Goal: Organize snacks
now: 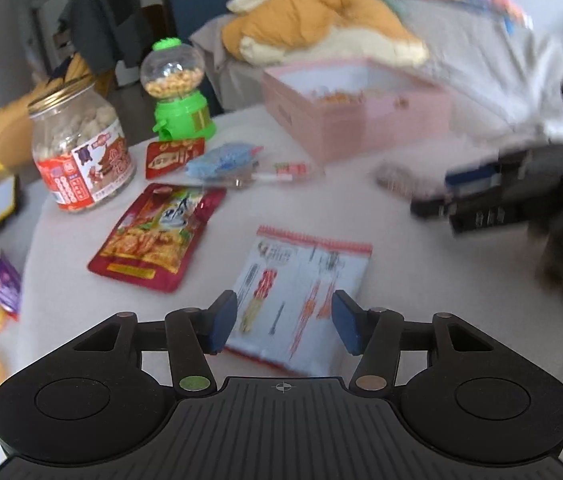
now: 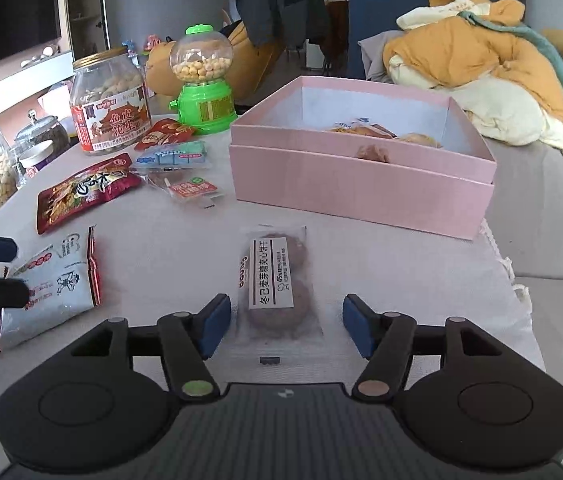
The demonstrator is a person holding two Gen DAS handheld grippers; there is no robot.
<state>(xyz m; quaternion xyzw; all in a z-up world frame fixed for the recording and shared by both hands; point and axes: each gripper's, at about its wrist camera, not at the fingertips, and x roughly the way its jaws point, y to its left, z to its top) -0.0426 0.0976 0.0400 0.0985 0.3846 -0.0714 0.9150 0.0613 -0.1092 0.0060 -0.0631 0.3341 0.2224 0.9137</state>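
Snacks lie scattered over a pale tablecloth (image 2: 361,264), with a pink box (image 2: 361,184) at the far side already holding a few wrapped pieces. Tilted down toward the cloth, the right gripper (image 2: 286,326) hovers over a clear-wrapped cookie packet (image 2: 275,280); its jaws stand apart on either side of the packet's near end, pads not pressing it. The left gripper (image 1: 284,322), also angled downward, sits over a white and red snack bag (image 1: 305,292), its jaws moderately apart and framing the bag's near edge; whether they touch it cannot be told. A red pouch (image 2: 85,196), a peanut jar (image 2: 111,104) and a green candy dispenser (image 2: 203,84) stand beyond, left of the box.
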